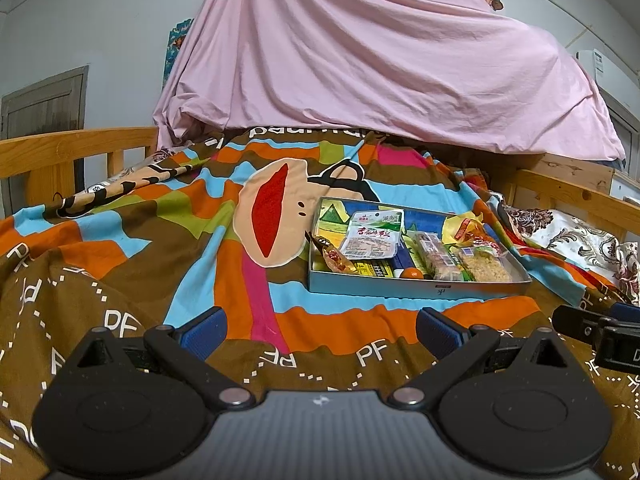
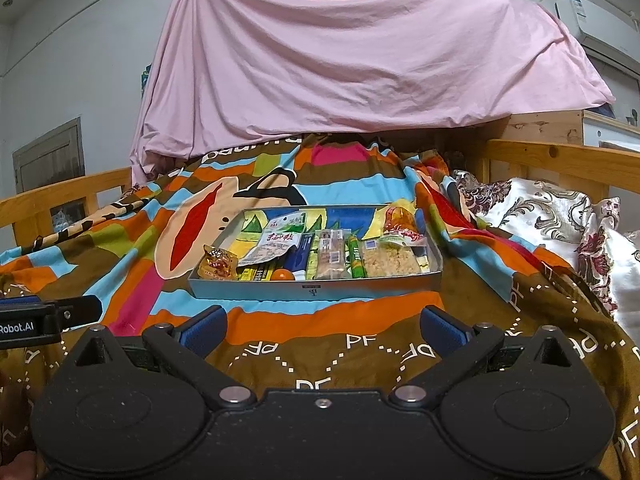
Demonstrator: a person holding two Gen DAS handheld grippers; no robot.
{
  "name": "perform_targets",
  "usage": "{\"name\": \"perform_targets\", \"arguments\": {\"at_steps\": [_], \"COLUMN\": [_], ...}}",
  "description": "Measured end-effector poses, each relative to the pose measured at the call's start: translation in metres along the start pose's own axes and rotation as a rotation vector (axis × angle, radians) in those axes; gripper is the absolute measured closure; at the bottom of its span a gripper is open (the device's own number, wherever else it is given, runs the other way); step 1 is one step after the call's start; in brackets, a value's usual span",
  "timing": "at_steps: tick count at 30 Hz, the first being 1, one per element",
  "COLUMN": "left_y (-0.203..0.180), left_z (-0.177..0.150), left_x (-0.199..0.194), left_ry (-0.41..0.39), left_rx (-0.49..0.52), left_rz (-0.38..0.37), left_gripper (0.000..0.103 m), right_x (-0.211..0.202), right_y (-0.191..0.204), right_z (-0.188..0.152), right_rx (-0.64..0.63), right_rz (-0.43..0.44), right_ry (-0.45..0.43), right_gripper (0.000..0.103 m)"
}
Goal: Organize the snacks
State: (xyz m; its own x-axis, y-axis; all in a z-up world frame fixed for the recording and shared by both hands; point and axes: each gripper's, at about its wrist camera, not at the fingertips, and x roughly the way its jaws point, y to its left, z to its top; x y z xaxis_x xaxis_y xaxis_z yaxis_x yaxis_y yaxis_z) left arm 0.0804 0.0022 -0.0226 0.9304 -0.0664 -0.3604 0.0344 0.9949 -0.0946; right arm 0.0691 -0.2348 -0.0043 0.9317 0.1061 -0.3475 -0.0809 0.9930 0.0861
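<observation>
Both my grippers [image 1: 320,330] [image 2: 322,330] were spread, empty, held near the tray [image 2: 316,289]; snacks [image 2: 280,244] already sat inside.

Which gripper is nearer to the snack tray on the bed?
The right gripper looks slightly nearer: it faces the snack tray almost head-on. The left gripper sits off to the tray's left, with the tray ahead on its right. Both have open jaws.

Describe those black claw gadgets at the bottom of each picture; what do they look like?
Each is a matte black plastic tool. The left gripper and right gripper both have two round hubs, silver pivot bolts, angled linkage bars and ribbed blue finger pads. White "Robot.AI" lettering marks the side of the left one.
</observation>
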Motion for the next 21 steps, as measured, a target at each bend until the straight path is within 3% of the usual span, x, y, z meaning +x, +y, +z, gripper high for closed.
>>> {"name": "perform_targets", "arguments": {"at_steps": [21], "left_y": [0.0013], "left_z": [-0.0037], "left_x": [0.0008], "left_ry": [0.007], "left_rx": [-0.013], "left_rz": [0.019], "left_gripper": [0.000], "right_x": [0.0003], "right_y": [0.0022], "right_z": [-0.0025], "right_rx": [-0.003], "right_rz": [0.002], "right_ry": [0.005], "right_gripper": [0.001]}}
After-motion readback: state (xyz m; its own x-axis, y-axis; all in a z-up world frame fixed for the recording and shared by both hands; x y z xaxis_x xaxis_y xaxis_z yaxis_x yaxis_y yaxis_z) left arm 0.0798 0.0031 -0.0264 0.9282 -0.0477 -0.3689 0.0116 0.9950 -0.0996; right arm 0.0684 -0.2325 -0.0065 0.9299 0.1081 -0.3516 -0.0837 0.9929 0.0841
